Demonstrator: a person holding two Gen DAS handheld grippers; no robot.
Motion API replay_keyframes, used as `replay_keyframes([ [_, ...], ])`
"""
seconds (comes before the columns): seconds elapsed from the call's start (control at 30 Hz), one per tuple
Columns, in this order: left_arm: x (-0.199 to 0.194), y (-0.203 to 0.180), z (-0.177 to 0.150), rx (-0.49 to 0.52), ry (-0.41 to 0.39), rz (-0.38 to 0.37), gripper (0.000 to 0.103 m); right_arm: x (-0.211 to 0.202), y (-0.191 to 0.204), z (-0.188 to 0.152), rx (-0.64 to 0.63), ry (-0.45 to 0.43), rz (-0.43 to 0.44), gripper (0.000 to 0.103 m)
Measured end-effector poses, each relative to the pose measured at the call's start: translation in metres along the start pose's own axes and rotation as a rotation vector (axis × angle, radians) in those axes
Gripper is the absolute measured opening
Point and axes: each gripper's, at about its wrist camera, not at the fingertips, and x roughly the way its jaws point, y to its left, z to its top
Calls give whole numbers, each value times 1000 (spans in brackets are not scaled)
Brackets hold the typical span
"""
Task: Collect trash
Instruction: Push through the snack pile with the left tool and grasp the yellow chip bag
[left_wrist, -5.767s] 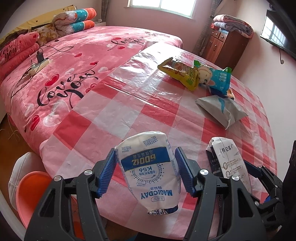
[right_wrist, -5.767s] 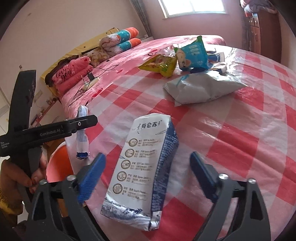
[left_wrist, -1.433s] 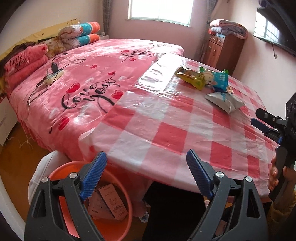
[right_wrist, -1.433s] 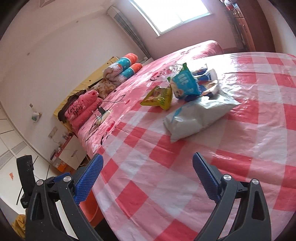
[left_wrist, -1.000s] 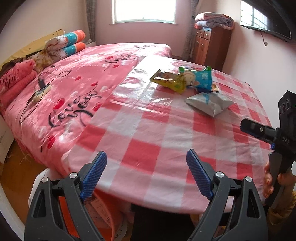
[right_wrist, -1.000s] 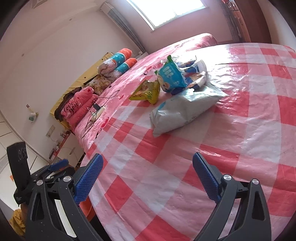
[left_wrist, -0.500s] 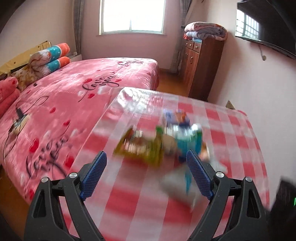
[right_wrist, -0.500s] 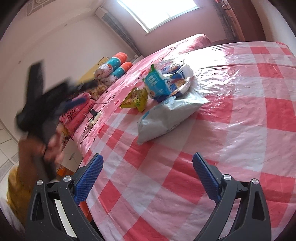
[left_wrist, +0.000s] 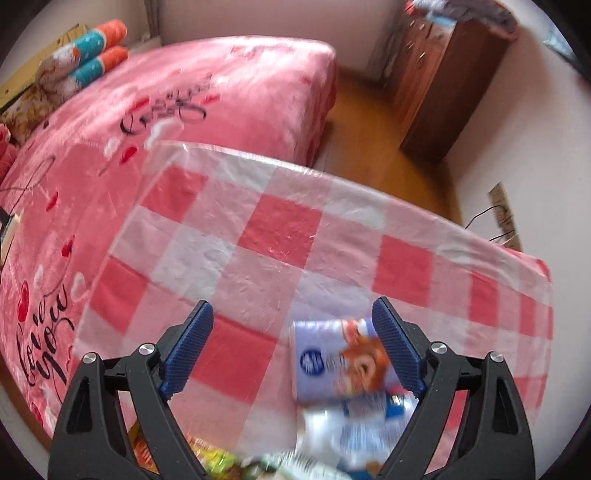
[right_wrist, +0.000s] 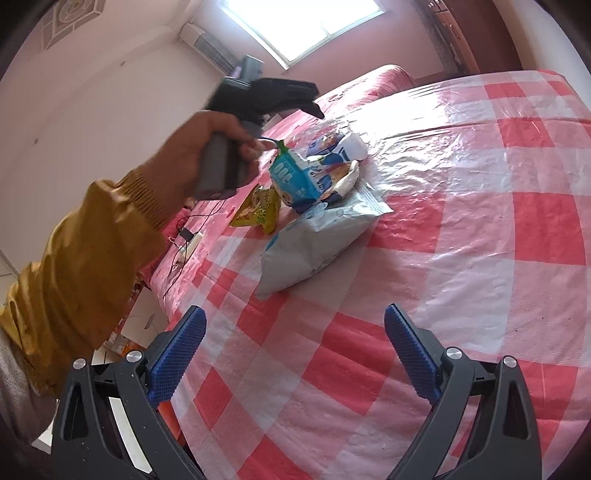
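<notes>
Overhead, the left gripper (left_wrist: 291, 349) hangs with jaws wide apart above the red-and-white checked plastic tablecloth (left_wrist: 280, 229), a blurred white-and-orange snack wrapper (left_wrist: 341, 363) just inside its right finger. Only the right wrist view shows the whole litter pile: blue packet (right_wrist: 295, 181), yellow bag (right_wrist: 258, 210), grey pouch (right_wrist: 314, 247). Short of that pile, the right gripper (right_wrist: 295, 354) gapes empty.

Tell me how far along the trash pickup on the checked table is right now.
Partway. Nothing is in hand: both the left hand-held gripper and the right hand-held gripper are open. Left on the red-and-white checked tablecloth: grey-white crumpled bag, blue snack packet, yellow-green wrapper, white-and-blue carton.
</notes>
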Motion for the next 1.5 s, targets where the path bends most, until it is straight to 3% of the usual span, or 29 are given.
replay_keyframes([
  [0.13,19,-4,1,21,61,39,88,-2,-2,0,2,-2,-9,96],
  [0.4,22,5,-12,27,87,4,88,-9,-7,1,17,-16,-17,96],
  [0.7,5,3,-61,78,82,-35,88,-23,-15,2,42,-53,-42,96],
  [1.0,-27,-15,-135,154,78,-89,88,-35,-26,4,64,-72,-63,96],
  [1.17,-46,-13,-166,144,86,-178,87,-36,-30,1,75,-56,-60,96],
  [1.4,-100,31,-179,82,-90,-175,88,-25,-24,-2,47,-22,-58,96],
  [1.5,-105,68,-172,-8,-155,-51,88,-22,-21,-1,36,-12,-60,96],
])
